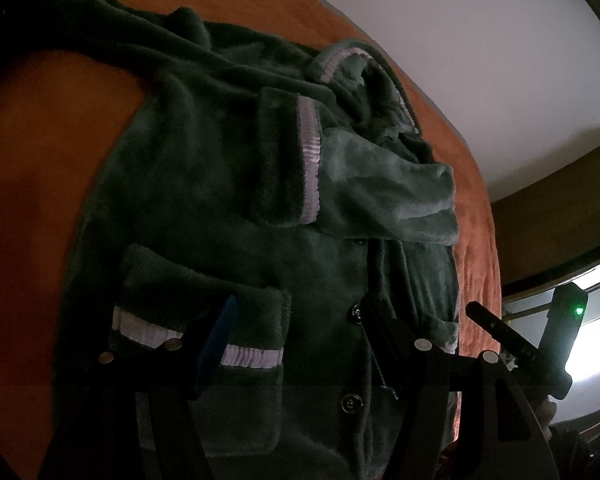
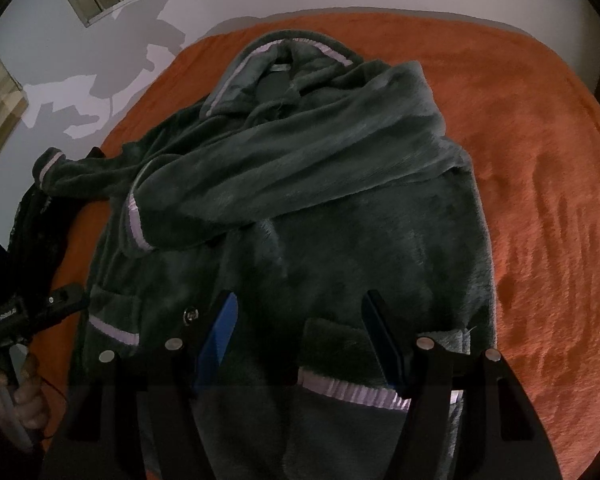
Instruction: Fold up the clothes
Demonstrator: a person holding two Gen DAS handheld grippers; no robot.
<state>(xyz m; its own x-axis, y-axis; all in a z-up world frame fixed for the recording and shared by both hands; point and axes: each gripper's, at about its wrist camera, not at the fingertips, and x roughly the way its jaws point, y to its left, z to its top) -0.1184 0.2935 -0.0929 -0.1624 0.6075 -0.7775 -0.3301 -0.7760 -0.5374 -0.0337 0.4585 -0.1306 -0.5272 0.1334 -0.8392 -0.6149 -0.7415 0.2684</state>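
Note:
A dark green fleece robe point(image 1: 228, 208) with pale lilac trim lies front-up on an orange bedspread point(image 1: 40, 168). It also fills the right wrist view point(image 2: 340, 232), collar at the far end. One sleeve point(image 2: 300, 160) is folded across the chest, its cuff point(image 1: 310, 160) near the middle. My left gripper point(image 1: 296, 320) is open just above the lower front, over the left pocket point(image 1: 204, 320) and button placket. My right gripper point(image 2: 300, 320) is open above the right pocket point(image 2: 352, 360). Neither holds cloth.
The other sleeve point(image 2: 80, 172) trails off the bed's left edge over a dark object point(image 2: 32, 232). The left gripper's body and the hand on it point(image 2: 24, 320) show at lower left. White walls point(image 1: 480, 60) stand behind the bed. Bare orange bedspread point(image 2: 548, 220) lies right of the robe.

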